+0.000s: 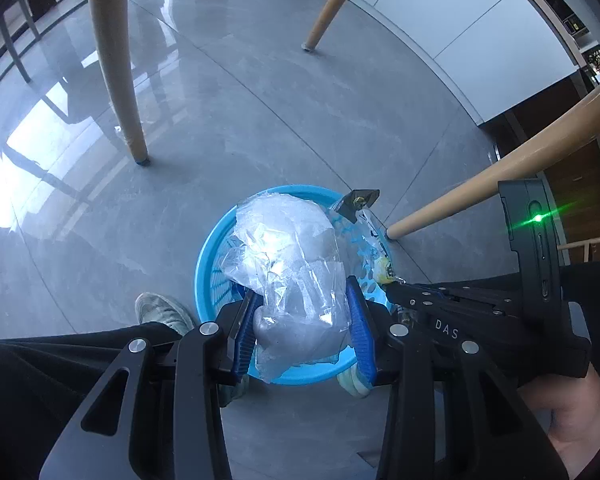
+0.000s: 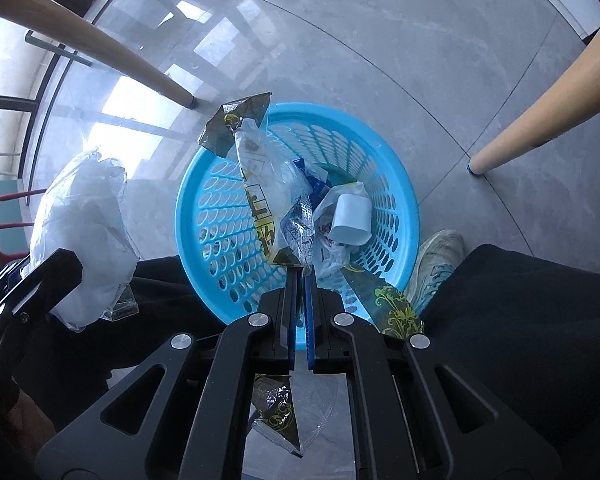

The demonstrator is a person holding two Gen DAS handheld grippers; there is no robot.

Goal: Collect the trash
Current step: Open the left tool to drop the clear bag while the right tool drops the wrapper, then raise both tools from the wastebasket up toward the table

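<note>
Basket: a round blue plastic basket (image 2: 388, 184) with holed walls stands on the grey tiled floor (image 1: 260, 128), between the person's shoes.
Basket contents: a white paper cup (image 2: 351, 219) lies on its side among crumpled clear wrappers and a scrap of blue packaging.
Left tongs: the left tongs (image 1: 306, 324) are clamped on a crumpled clear plastic bag (image 1: 288, 264), blue pads pressing its lower part from both sides; the bag hangs just above the basket's rim.
Right tongs: the right tongs (image 2: 300, 316) are pinched tight on a long clear snack wrapper (image 2: 260, 184) with dark, yellow-printed ends; its upper end sticks out past the far rim, its middle hangs over the basket's inside.
Person: dark trouser legs and a pale sneaker (image 2: 436, 264) just beside the basket.
Surroundings: tan wooden furniture legs (image 1: 116, 64) stand on the floor around the basket, one close to its rim.
</note>
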